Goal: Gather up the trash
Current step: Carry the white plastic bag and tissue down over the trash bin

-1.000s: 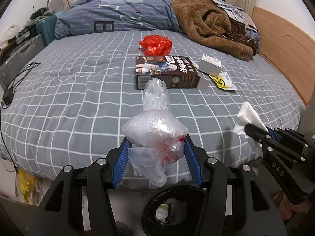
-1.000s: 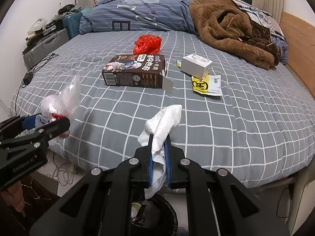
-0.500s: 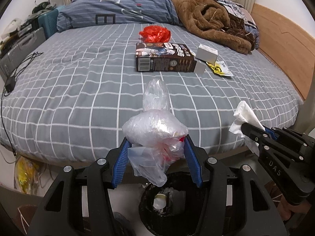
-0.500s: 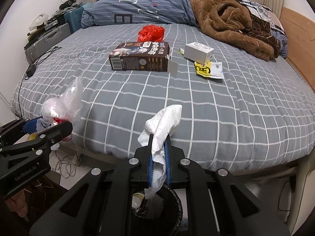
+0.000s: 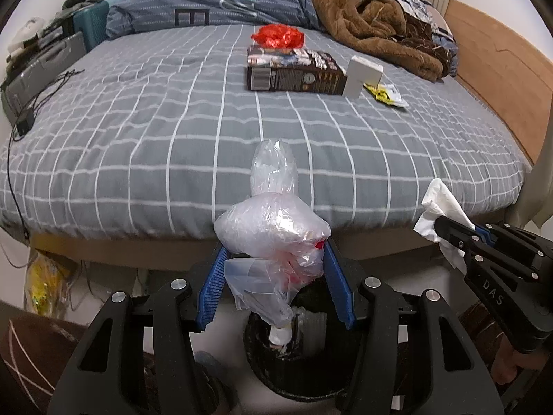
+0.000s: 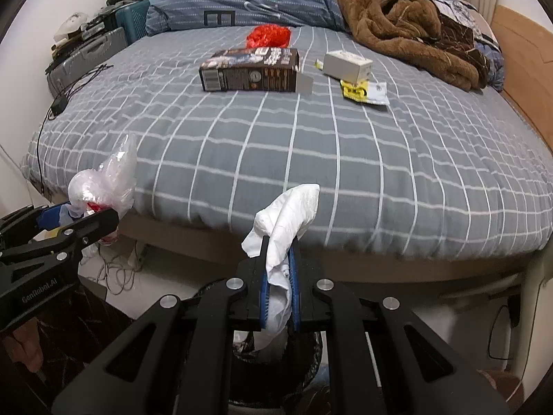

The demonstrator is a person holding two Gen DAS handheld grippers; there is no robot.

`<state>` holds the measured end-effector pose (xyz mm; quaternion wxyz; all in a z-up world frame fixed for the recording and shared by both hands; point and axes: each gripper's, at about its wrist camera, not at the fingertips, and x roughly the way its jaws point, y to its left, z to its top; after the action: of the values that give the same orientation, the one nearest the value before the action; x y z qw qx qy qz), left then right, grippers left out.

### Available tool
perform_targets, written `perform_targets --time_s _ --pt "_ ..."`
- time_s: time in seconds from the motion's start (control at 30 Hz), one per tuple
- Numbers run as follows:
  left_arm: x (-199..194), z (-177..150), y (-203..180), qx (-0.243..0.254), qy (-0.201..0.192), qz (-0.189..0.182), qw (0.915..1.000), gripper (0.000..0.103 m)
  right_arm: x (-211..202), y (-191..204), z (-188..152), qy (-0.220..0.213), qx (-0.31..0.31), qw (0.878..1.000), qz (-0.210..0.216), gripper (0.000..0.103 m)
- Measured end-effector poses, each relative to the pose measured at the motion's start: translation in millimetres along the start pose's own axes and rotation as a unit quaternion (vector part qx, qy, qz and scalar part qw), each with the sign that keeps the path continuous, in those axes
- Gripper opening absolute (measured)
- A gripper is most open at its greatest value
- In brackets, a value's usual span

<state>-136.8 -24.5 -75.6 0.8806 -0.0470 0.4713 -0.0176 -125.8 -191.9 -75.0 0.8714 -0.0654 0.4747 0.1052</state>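
Gripping crumpled clear plastic bag point(image 5: 273, 231): left hand-held gripper point(image 5: 274, 276); right hand-held gripper point(image 6: 279, 273) clamps white tissue point(image 6: 287, 218).

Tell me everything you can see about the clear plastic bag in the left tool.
The clear plastic bag is thin, crinkled, translucent film, bunched into a puffy lump with something red and white inside. A twisted tail sticks up; a loose flap hangs down. The left tool clamps it between blue ribbed pads, just past the bed's edge and above a black bin.

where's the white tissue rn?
Clamped in the right gripper, the white tissue is held past the bed's foot edge, above the black bin.
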Motion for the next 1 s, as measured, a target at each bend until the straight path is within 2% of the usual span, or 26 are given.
perform_targets --time_s 0.3,0.57,1.0 --pt "7 -30 -8 0.003 0.028 -0.003 0.9996 0.053 2 -7 -27 0.023 0.011 1.000 0.002 0.009" --pt "14 -43 -16 0.012 0.043 -0.004 0.9990 0.053 0 -10 -47 0.044 0.013 0.999 -0.001 0.009" --pt "42 -60 -11 0.014 0.087 0.010 0.9960 0.053 31 -4 -70 0.106 0.009 0.994 0.004 0.009"
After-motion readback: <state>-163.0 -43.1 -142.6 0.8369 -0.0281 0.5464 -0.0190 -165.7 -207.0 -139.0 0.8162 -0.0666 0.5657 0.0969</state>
